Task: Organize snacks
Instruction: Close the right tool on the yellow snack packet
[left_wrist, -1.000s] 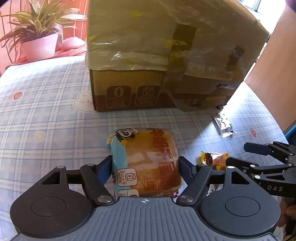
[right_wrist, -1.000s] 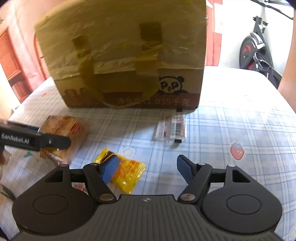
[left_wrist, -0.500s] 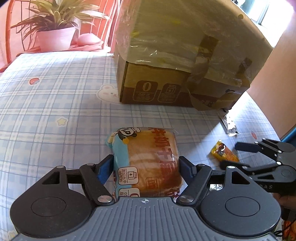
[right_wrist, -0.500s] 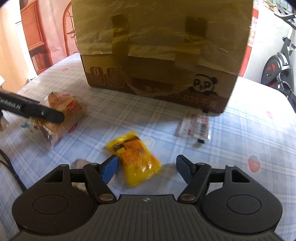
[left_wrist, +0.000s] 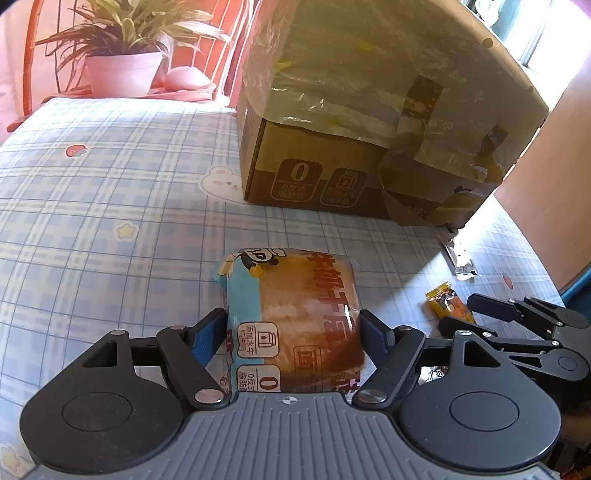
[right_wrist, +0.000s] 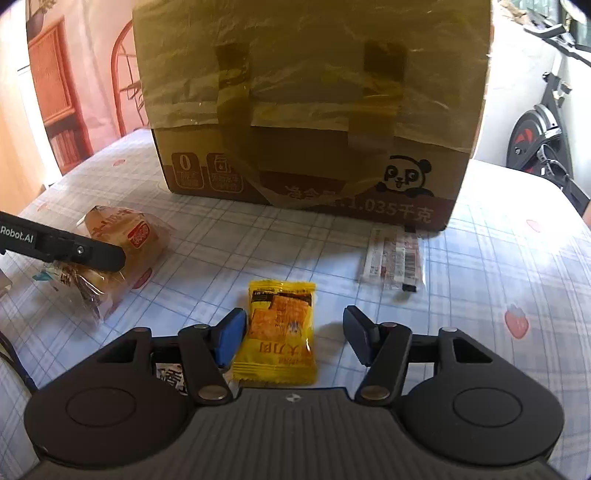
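My left gripper (left_wrist: 291, 328) is shut on a wrapped bread snack (left_wrist: 295, 317) with blue and orange print; the snack also shows in the right wrist view (right_wrist: 125, 251), held just above the checked tablecloth. My right gripper (right_wrist: 295, 332) is open, its jaws on either side of a yellow snack packet (right_wrist: 280, 332) that lies flat on the cloth. The same packet (left_wrist: 448, 302) and the right gripper (left_wrist: 476, 314) show at the right of the left wrist view. A large cardboard box (right_wrist: 314, 110) with a panda print stands behind.
A small white sachet with a barcode (right_wrist: 393, 262) lies by the box's front right corner. A potted plant (left_wrist: 122, 70) stands at the table's far left. An exercise bike (right_wrist: 546, 133) stands beyond the table on the right.
My right gripper has swung so the yellow packet now lies centred between its open jaws. My left gripper has kept its hold on the bread and shifted left, so the box sits further right.
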